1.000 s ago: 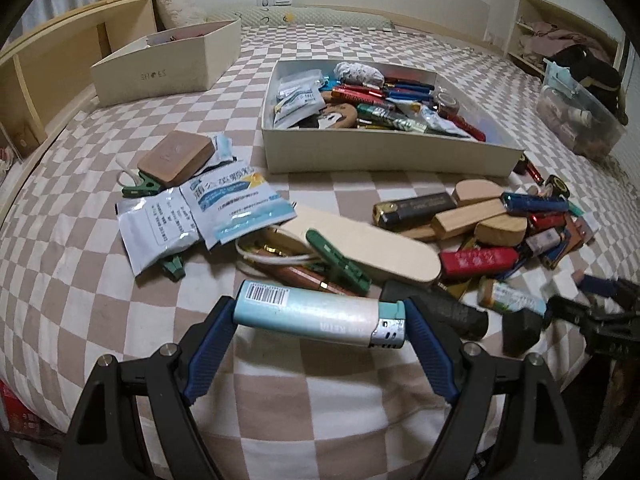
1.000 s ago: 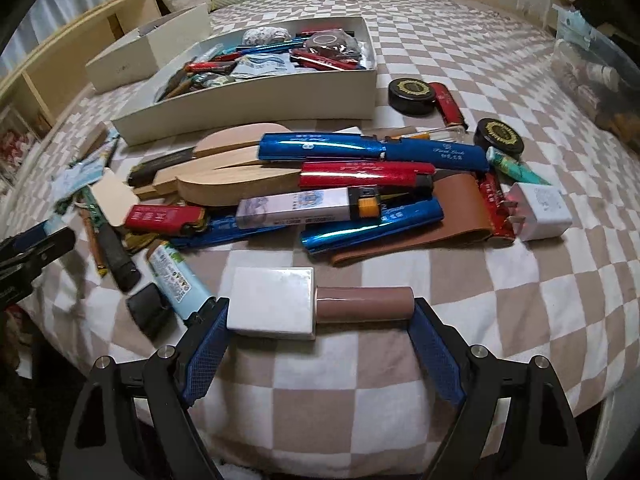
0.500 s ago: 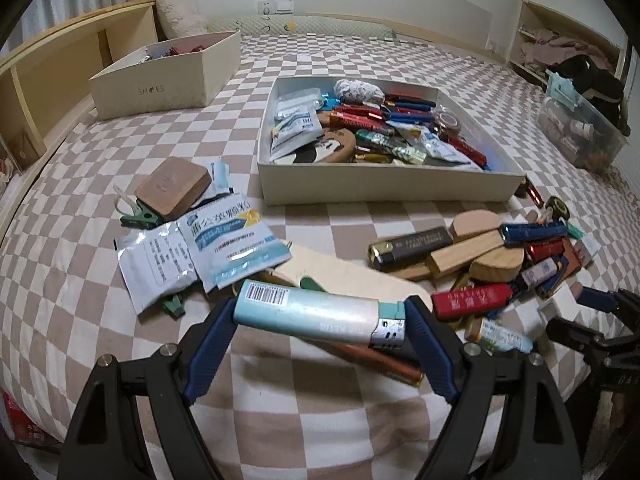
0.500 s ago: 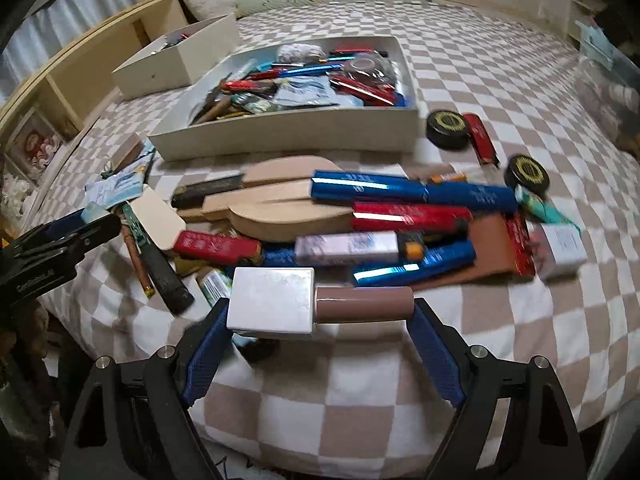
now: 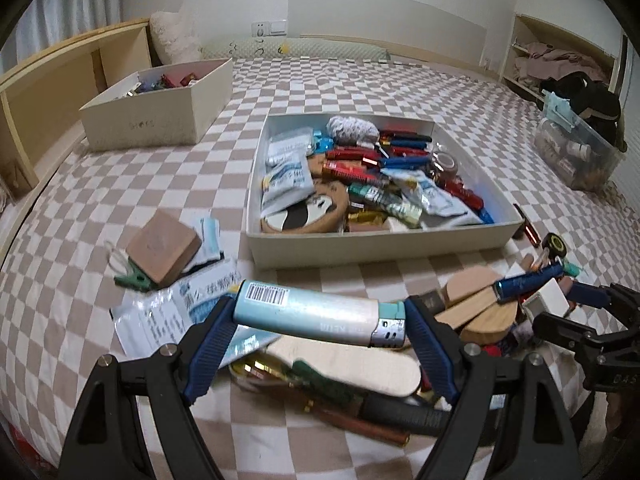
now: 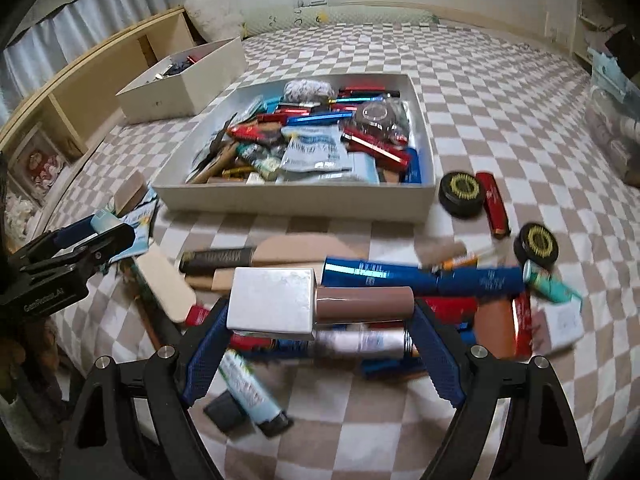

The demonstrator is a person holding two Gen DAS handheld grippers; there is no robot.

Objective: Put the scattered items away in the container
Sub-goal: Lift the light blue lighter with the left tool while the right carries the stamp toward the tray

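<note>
A pale blue lighter [image 5: 320,314] is clamped end to end in the left claw [image 5: 320,332], its long axis crosswise; a white-capped brown bottle [image 6: 320,302] is gripped likewise by the right claw [image 6: 320,334]. The white tray [image 5: 376,246] lies ahead of both, beyond the clutter on the bed [image 5: 100,184], nearer the left
</note>
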